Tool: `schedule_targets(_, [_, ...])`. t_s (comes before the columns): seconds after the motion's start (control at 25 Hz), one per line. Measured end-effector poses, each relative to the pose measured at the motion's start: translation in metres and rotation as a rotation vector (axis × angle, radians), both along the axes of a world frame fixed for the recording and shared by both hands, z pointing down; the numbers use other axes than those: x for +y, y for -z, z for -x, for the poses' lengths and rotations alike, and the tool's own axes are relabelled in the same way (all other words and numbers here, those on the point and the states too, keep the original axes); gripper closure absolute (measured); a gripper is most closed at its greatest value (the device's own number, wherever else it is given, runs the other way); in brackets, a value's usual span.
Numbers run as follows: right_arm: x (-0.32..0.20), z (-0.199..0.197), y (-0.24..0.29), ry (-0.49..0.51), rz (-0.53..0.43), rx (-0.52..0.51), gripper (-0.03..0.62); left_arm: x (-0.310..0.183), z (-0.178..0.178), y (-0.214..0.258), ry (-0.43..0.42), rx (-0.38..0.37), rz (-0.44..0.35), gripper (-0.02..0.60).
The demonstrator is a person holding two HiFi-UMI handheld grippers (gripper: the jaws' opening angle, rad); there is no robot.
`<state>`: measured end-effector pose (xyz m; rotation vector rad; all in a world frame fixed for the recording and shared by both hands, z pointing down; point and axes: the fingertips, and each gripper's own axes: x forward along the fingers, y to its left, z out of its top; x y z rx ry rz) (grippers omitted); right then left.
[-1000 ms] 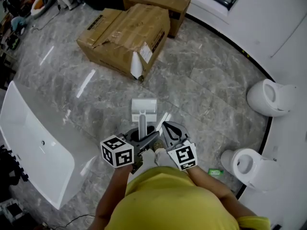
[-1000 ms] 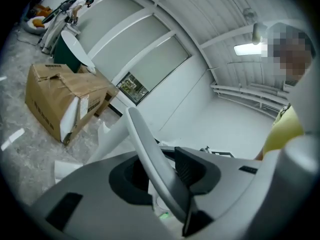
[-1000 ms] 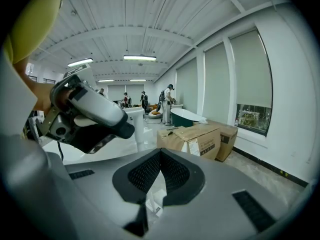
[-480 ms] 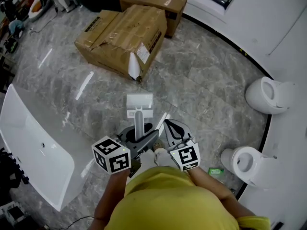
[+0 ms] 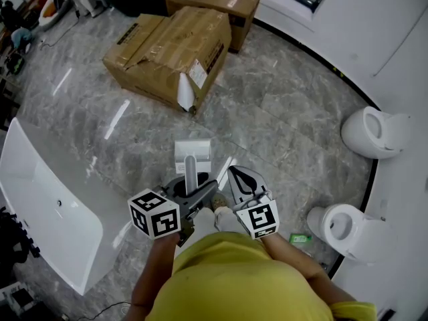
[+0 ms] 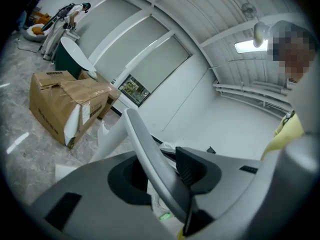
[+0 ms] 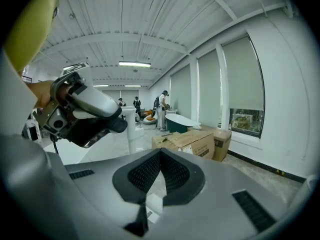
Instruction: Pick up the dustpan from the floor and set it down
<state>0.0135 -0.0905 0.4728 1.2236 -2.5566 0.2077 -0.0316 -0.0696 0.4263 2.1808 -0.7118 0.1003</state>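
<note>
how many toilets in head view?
2. Far toilet at the right by the wall; near toilet lower right, beside the person. Others may be out of frame.

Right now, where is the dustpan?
Head view, centre: the dustpan hangs over the floor, handle clamped in the left gripper, nearer than the cardboard boxes.

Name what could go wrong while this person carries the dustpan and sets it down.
1. Only the left gripper clamps the dustpan by its slim handle; the pan hangs out ahead, so it may swing or slip.
2. The right gripper, shut and empty, sits close beside the handle and might knock it.
3. The cardboard box ahead could be bumped.
</note>
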Motion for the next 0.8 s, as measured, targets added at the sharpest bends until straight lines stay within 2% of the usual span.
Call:
schedule_targets(0.24, [0.002, 0.000, -0.003, -0.002, 0.010, 0.002, 0.583, 0.002, 0.000, -0.012, 0.011, -0.002, 0.025, 0.430])
schedule_targets(0.8, [0.006, -0.008, -0.013, -0.007, 0.038, 0.011, 0.583, -0.018, -0.009, -0.095, 0.051, -0.017, 0.048, 0.433])
